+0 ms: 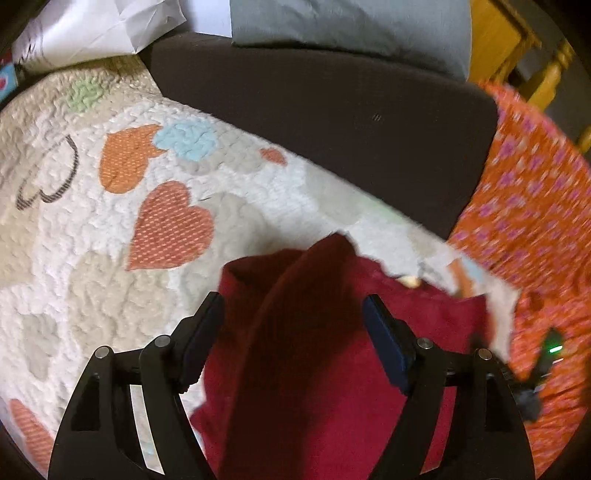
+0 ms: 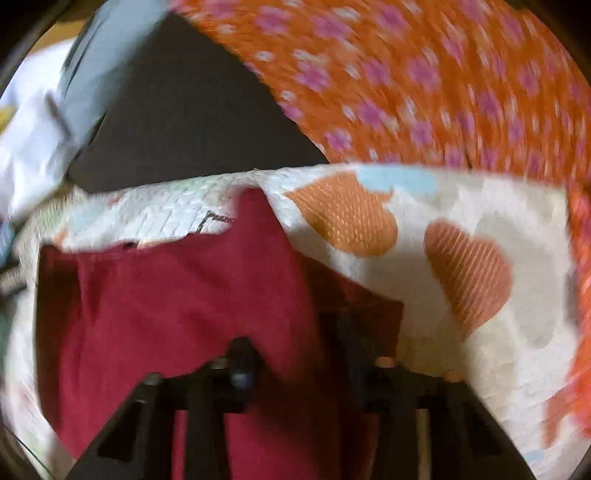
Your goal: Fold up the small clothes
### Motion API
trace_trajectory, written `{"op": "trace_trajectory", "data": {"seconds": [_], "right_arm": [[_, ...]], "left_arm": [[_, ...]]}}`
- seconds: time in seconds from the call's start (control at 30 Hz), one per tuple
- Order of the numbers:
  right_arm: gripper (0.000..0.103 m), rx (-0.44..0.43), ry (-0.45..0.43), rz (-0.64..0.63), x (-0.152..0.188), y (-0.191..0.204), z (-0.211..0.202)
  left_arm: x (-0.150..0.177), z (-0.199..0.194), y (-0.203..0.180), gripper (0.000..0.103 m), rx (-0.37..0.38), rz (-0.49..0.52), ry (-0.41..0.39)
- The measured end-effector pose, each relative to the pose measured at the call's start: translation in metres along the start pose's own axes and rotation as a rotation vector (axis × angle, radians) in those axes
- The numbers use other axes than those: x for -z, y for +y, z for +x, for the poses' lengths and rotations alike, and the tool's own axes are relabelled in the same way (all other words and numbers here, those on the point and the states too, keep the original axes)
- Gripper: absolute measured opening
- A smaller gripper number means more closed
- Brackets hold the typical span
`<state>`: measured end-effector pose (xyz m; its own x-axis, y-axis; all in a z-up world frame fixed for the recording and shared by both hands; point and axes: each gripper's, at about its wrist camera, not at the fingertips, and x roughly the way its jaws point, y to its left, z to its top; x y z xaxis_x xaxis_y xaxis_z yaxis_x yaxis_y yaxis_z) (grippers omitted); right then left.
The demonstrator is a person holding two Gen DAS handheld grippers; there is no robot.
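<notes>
Where sharp, left gripper [image 1: 293, 321] astride red garment [image 1: 317, 332].

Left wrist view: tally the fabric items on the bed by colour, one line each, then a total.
Red garment: 1
Cream heart-print quilt: 1
Orange flowered cloth: 1
Dark brown cushion: 1
Grey pillow: 1
White cloth: 1
Total: 6

home bedroom | heart-patterned quilt [image 1: 110, 229] | grey pillow [image 1: 351, 29] | wooden furniture [image 1: 498, 37]

Both cameras close above red garment [image 1: 314, 332].
</notes>
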<state>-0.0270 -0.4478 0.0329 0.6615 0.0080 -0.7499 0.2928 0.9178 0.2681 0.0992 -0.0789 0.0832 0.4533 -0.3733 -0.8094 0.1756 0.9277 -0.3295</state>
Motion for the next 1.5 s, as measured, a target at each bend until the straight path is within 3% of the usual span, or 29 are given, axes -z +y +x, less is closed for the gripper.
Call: {"op": "trace_trajectory", "data": {"seconds": [0.07, 0.17, 0.23, 0.3, 0.4, 0.5, 0.63, 0.73, 0.8, 0.9, 0.97, 1.1, 1.3, 1.5], "right_arm": [[0.009, -0.022, -0.034, 0.023, -0.001, -0.006, -0.008], [0.008, 0.011, -0.082, 0.005, -0.007, -0.006, -0.018], [0.008, 0.030, -0.023, -0.005, -0.007, -0.006, -0.004], [0.008, 0.050, 0.027, 0.007, -0.006, -0.008, 0.012], [0.016, 0.060, -0.029, 0.041, -0.006, -0.013, -0.007], [0.017, 0.048, -0.094, 0.054, -0.005, -0.014, -0.036], [0.016, -0.013, -0.140, -0.042, -0.003, 0.011, -0.052], [0.016, -0.039, -0.126, -0.123, -0.002, 0.031, -0.042], [0.016, -0.002, -0.102, -0.154, -0.003, 0.035, -0.025], [0.016, 0.090, -0.030, -0.096, -0.004, 0.013, 0.013], [0.016, 0.094, -0.001, -0.050, -0.003, -0.006, 0.030], [0.016, 0.082, -0.002, -0.058, 0.002, -0.009, 0.027], [0.016, 0.016, -0.032, -0.087, 0.017, 0.006, -0.030], [0.017, 0.045, -0.010, -0.104, 0.053, 0.015, -0.047]], "left_arm": [[0.003, 0.004, -0.002, 0.078, -0.016, 0.013, 0.002], [0.008, 0.014, -0.010, 0.078, -0.054, 0.051, -0.003], [0.011, 0.024, -0.010, 0.078, -0.105, 0.057, 0.009], [0.013, 0.035, -0.001, 0.078, -0.106, 0.019, 0.037], [0.013, 0.043, 0.016, 0.078, -0.124, -0.035, 0.053], [0.007, 0.040, 0.029, 0.078, -0.132, -0.092, 0.037], [-0.004, 0.039, 0.032, 0.078, -0.144, -0.110, -0.002], [-0.008, 0.050, 0.028, 0.078, -0.163, -0.100, 0.013], [-0.009, 0.059, 0.026, 0.078, -0.179, -0.092, 0.027], [-0.008, 0.073, 0.026, 0.078, -0.203, -0.076, 0.055], [-0.007, 0.076, 0.027, 0.078, -0.202, -0.079, 0.055], [-0.006, 0.070, 0.022, 0.078, -0.217, -0.061, 0.037], [0.001, 0.038, 0.012, 0.078, -0.231, -0.033, -0.027], [0.013, 0.008, -0.001, 0.078, -0.229, 0.005, -0.067]]}}
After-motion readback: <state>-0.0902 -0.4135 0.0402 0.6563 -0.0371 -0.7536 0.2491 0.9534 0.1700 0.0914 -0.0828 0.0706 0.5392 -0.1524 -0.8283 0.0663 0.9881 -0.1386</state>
